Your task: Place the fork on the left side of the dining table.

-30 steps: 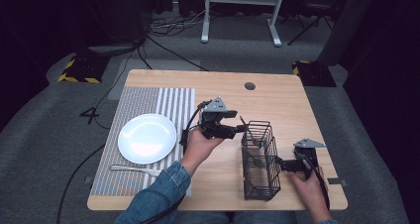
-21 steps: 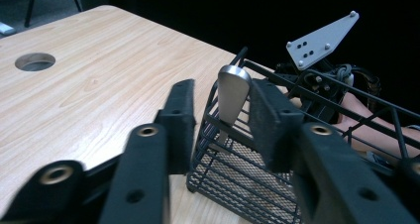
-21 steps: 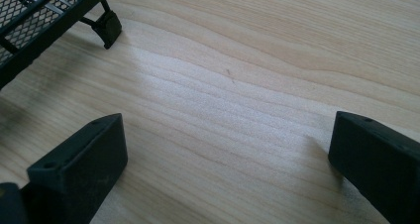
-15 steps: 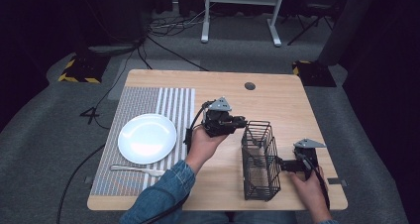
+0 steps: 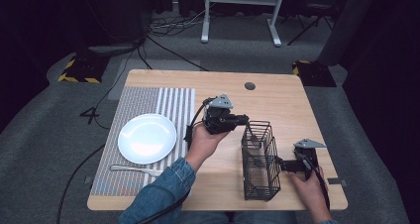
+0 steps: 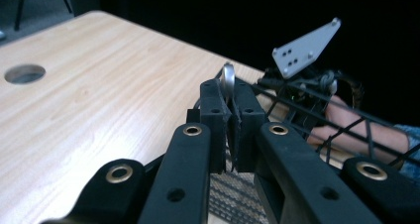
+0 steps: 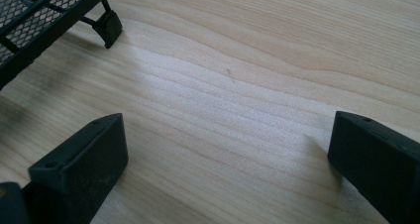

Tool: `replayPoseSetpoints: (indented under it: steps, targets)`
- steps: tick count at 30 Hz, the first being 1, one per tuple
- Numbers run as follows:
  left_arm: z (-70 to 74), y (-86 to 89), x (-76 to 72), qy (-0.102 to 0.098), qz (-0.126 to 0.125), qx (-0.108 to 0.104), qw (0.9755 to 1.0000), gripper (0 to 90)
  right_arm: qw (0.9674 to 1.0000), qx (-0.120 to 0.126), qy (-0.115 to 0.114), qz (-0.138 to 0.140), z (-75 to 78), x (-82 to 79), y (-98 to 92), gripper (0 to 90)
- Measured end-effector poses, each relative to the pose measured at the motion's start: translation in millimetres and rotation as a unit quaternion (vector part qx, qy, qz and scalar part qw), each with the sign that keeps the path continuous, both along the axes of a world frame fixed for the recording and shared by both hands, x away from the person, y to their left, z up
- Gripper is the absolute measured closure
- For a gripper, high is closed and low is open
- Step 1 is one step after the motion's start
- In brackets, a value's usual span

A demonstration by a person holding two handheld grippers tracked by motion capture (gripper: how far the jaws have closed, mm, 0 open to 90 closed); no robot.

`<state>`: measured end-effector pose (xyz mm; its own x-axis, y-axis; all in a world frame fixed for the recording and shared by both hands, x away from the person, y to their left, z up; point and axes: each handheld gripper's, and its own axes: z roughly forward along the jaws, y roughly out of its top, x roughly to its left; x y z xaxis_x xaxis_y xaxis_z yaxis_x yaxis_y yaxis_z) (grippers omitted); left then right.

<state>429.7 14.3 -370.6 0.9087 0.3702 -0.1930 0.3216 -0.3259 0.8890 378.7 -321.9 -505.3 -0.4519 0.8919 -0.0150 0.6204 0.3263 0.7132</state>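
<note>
1. Dark floor and cables surround a light wooden table [image 5: 277, 105]; a striped placemat [image 5: 143, 105] covers its left part, with a white plate [image 5: 147, 138] on it and a fork [image 5: 134, 169] just in front of the plate.
2. Left gripper [image 5: 237, 120], held in the left hand [image 5: 204, 140], sits over the table's middle, just beside the far end of a black wire basket [image 5: 260, 159]; in the left gripper view [image 6: 229, 130] its jaws are pressed together on a thin, round-tipped metal utensil handle [image 6: 228, 80], which stands up between the pads; the rest of the utensil is hidden.
3. Basket rim wires run past those jaws on the right in that view.
4. Right gripper [image 5: 283, 165], in the right hand [image 5: 309, 188], rests low at the basket's right side; in its own view [image 7: 225, 149] the jaws are spread wide over bare wood, pinching nothing, with a basket foot [image 7: 109, 28] well apart at top left.
</note>
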Motion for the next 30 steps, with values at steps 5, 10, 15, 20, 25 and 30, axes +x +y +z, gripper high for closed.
replayPoseSetpoints:
  steps: [5,10,15,20,25,30]
  targets:
    - [11.0,0.1,-2.1,-0.008,-0.003,0.005,1.0000,86.7,1.0000,0.000,0.000,0.000,0.0,0.0,0.0,1.9]
    - [23.7,1.0,-5.3,-0.014,-0.007,0.004,0.9999,86.7,1.0000,0.000,0.000,0.000,0.0,-0.1,-0.1,1.9]
    - [37.8,1.5,-7.3,-0.020,-0.011,0.009,0.9997,86.7,1.0000,0.000,0.000,0.000,0.1,-0.2,-0.1,2.0]
    - [52.6,3.1,-9.1,-0.027,-0.016,0.013,0.9994,86.7,1.0000,0.000,0.000,0.001,0.0,-0.3,-0.2,2.1]
    - [68.2,6.3,-11.4,-0.032,-0.022,0.014,0.9991,86.7,1.0000,0.000,0.000,0.001,0.0,-0.4,-0.2,2.1]
    - [82.9,9.6,-16.0,-0.041,-0.028,0.014,0.9987,86.7,1.0000,0.000,-0.001,0.001,0.0,-0.4,-0.2,2.1]
